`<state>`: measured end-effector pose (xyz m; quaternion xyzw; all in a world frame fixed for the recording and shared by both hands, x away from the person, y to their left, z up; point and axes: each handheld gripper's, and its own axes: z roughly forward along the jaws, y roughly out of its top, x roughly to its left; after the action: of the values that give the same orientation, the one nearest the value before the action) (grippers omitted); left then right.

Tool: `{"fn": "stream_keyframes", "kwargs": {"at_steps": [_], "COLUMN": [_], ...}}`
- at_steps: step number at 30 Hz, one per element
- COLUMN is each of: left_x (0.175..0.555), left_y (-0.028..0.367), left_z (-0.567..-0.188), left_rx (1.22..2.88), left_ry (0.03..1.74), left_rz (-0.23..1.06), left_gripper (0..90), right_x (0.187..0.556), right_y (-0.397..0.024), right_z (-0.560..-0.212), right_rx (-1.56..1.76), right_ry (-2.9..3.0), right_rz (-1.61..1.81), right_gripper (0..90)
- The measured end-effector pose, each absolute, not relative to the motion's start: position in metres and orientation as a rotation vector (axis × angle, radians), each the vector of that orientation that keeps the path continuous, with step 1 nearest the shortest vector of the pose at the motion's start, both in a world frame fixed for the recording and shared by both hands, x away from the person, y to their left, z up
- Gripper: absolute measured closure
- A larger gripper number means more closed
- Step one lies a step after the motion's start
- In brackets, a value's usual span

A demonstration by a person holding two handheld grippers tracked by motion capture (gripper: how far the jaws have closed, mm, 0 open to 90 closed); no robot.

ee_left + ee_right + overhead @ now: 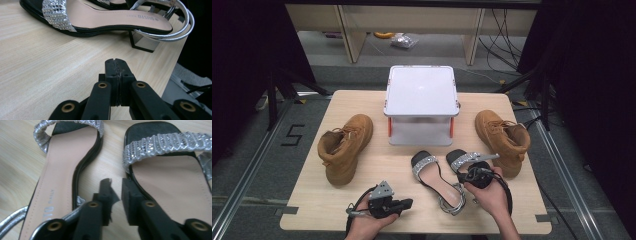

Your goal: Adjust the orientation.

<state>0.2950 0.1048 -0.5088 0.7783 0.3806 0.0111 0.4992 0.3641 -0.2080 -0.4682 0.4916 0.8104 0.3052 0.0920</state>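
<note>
Work in hand: I judge I'm starting on the pair of sandals at the front of the desk (312, 210); nothing has been lifted yet.
Left sandal: (435, 180) lies flat between my two hands, toe toward the box, its silver ankle strap near the desk's front edge. In the left gripper view (105, 18) it sits just ahead of the fingers, apart from them.
Right sandal: (464, 160) lies beside its mate, partly under my right hand. In the right gripper view (172, 172) its inner edge is right at the fingertips.
Left gripper: (404, 203) rests low over bare desk; its fingers (111, 72) are clenched together with nothing between them.
Right gripper: (475, 175) sits over the right sandal; its fingers (130, 195) stand slightly parted, one either side of the sole's edge. I cannot tell whether they pinch it; they look released.
Box: (421, 90) white, lid on, at the back centre of the desk, untouched.
Boots: one tan boot (344, 145) on the left and one (504, 137) on the right, both upright and clear of my hands.
Done: nothing I can see; all four shoes lie on the desk.
Left: by my judgement, nearly everything. Grip the right sandal, then move the pair wherever they belong.
</note>
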Motion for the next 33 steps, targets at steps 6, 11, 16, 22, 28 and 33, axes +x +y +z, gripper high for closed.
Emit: {"fn": "stream_keyframes", "kwargs": {"at_steps": [6, 11, 16, 22, 28, 33], "left_x": [0.302, 0.31, 0.318, 0.327, 0.339, 0.342], "left_y": [0.105, 0.093, 0.084, 0.071, 0.053, 0.044], "left_z": [-0.511, -0.51, -0.51, -0.509, -0.509, -0.513], "left_rx": [1.883, 1.955, 1.977, 2.041, 2.08, 2.103], "left_ry": [0.934, 0.899, 0.909, 0.889, 0.889, 0.884], "left_rz": [0.014, 0.037, 0.033, 0.029, 0.033, 0.02], "left_gripper": [89.7, 89.6, 89.6, 89.7, 89.7, 89.7], "right_x": [0.368, 0.367, 0.366, 0.363, 0.368, 0.372], "right_y": [-0.213, -0.212, -0.21, -0.204, -0.195, -0.192], "right_z": [-0.464, -0.46, -0.46, -0.466, -0.469, -0.472], "right_rx": [1.447, 1.423, 1.433, 1.44, 1.441, 1.414], "right_ry": [2.442, 2.438, 2.452, 2.5, 2.563, 2.586], "right_rz": [0.871, 0.841, 0.787, 0.707, 0.656, 0.656], "right_gripper": [90.0, 90.0, 90.0, 90.0, 90.0, 90.0]}}
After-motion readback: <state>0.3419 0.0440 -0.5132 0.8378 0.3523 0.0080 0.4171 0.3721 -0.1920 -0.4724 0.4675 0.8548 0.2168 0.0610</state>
